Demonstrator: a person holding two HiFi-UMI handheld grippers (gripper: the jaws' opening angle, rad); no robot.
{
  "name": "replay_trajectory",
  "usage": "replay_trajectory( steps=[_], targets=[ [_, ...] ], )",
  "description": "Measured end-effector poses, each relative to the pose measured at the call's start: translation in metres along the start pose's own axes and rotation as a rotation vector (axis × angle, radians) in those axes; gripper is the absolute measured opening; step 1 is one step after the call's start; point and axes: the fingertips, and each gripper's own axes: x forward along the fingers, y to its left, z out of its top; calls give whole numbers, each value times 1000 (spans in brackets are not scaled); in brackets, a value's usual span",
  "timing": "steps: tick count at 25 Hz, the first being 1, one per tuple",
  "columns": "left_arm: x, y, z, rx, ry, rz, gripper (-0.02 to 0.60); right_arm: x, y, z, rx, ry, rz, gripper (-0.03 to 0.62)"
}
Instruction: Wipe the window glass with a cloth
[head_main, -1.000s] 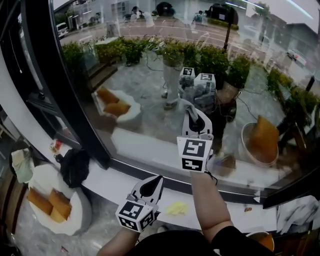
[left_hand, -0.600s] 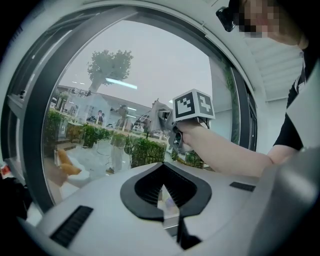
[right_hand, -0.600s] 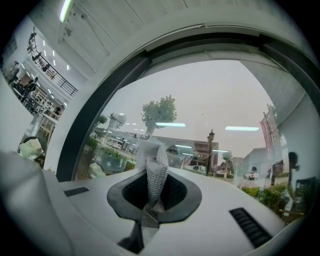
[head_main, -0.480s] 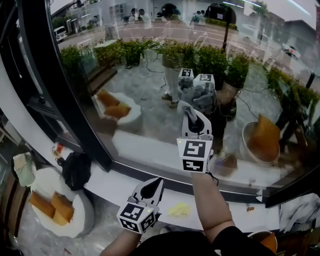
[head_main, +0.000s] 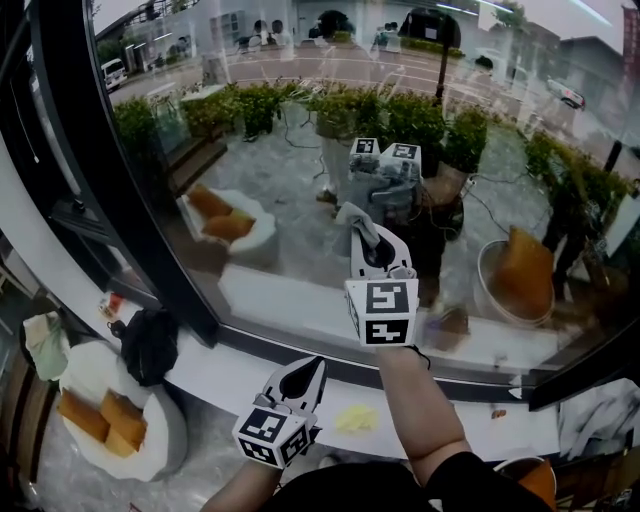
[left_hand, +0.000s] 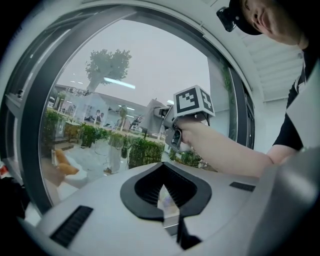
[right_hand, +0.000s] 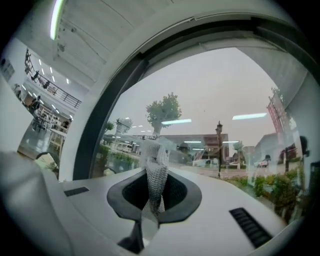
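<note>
The window glass fills the upper part of the head view. My right gripper is raised against it, shut on a grey mesh cloth whose bunched end touches the pane. In the right gripper view the cloth stands up between the closed jaws of the right gripper, with the window glass just beyond. My left gripper hangs low over the sill, shut and holding nothing. The left gripper also shows its jaws together in its own view, with the window glass ahead.
A white sill runs under the pane, with a thick black frame post at the left. A black bag and a yellow scrap lie on the sill. A white seat with orange cushions is at lower left.
My right gripper has slid the cloth slightly left and up along the glass. The left gripper has hardly moved.
</note>
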Motion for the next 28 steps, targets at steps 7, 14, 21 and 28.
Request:
replay_trajectory(
  steps=[7, 14, 21, 28],
  targets=[
    [6, -13, -5, -5, 3, -32, 8, -14, 18, 2, 102, -11, 99, 41],
    [21, -27, 1, 2, 1, -95, 8, -24, -3, 26, 64, -49, 59, 41],
    [49, -57, 12, 26, 10, -188, 8, -33, -55, 39, 23, -51, -49, 41],
    [65, -63, 11, 103, 7, -240, 8, -43, -97, 51, -14, -50, -155, 40]
  ],
)
